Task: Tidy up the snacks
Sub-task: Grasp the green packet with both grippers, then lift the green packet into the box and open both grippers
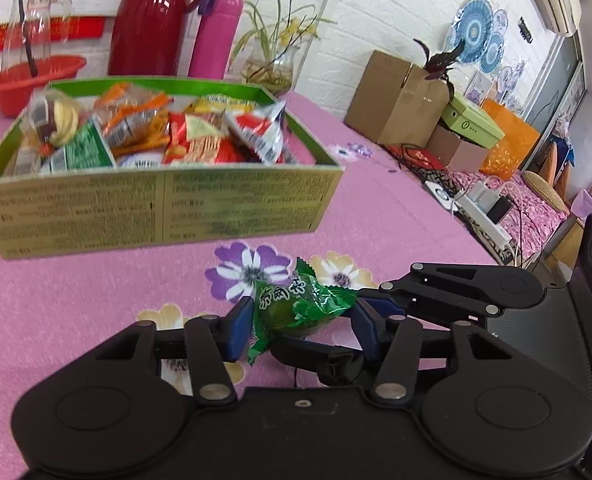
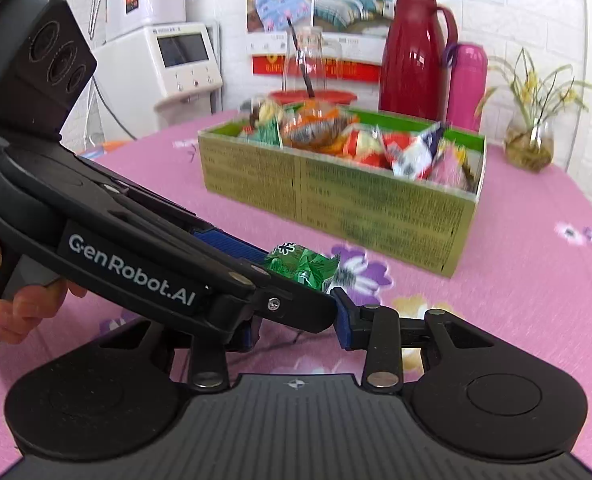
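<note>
A green-wrapped snack [image 1: 302,306] is clamped between the blue pads of the left gripper [image 1: 302,320], held just above the pink flowered tablecloth [image 1: 96,288], short of the near long wall of the snack box [image 1: 156,208]. In the left wrist view both pads are seen pressed on the wrapper, and the right gripper [image 1: 376,300] is seen reaching in from the right, its tips just beside the snack. In the right wrist view the left gripper [image 2: 296,280] is seen from the side, crossing in front of the lens with the green-wrapped snack [image 2: 302,266] at its tip; the person's hand [image 2: 12,304] on its handle is shown only here. The right gripper [image 2: 296,320] is seen with its fingers spread apart on either side of the left one; nothing is held by it.

The snack box [image 2: 336,192] is heaped with packets, some rising above its rim. Bare cloth lies between the box and the grippers.

Behind the box, near the table's far edge, a red basin [image 1: 16,80] with a glass bottle [image 1: 28,28], a red thermos jug [image 1: 152,20], a pink flask [image 1: 216,36] and a glass vase of plants [image 1: 272,68] are set. A white appliance [image 2: 176,68] is shown only in the right wrist view, cardboard boxes [image 1: 400,100] only in the left.
</note>
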Demonstrator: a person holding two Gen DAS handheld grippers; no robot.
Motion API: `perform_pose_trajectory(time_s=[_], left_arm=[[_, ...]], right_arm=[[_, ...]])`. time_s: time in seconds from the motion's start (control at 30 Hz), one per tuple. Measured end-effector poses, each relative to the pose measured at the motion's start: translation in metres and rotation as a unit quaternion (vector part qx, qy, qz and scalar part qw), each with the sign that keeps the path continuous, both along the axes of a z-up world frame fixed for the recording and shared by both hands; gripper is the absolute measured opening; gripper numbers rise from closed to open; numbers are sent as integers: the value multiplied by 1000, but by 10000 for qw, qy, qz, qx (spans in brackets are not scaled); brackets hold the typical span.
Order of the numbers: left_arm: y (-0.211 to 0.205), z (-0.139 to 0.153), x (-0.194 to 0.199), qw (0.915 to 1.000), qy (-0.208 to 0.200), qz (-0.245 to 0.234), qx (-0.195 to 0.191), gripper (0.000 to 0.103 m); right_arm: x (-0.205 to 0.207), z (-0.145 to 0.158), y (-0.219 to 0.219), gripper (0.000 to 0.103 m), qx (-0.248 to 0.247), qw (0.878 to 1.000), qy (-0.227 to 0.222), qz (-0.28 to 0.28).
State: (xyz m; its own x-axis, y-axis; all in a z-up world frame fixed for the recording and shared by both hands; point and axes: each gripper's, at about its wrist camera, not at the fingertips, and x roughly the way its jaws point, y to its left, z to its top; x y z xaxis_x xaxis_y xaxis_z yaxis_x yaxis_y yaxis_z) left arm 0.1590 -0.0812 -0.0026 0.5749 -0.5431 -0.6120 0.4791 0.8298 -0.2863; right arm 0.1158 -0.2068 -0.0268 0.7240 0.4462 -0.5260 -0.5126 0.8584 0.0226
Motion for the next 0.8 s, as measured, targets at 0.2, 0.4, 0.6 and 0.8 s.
perform_pose_trajectory(time_s=[0.2,0.4,0.6,0.8], left_arm=[[2,34,3,9988,-494,-8,45,40],[3,60,27,9958,-905,78,68,40],[9,67,63,9934,-1129,201,-27,41],[16,52,99,9915,-1082,709,-158,95]], right_arm=[[5,28,2,63,73,9988,-485,-13],[33,51,6,64,241,9957,-882,-174],[72,58,6,64,495,9928,-1039,-318],[112,42,9,64,641,9918,-989,-490]])
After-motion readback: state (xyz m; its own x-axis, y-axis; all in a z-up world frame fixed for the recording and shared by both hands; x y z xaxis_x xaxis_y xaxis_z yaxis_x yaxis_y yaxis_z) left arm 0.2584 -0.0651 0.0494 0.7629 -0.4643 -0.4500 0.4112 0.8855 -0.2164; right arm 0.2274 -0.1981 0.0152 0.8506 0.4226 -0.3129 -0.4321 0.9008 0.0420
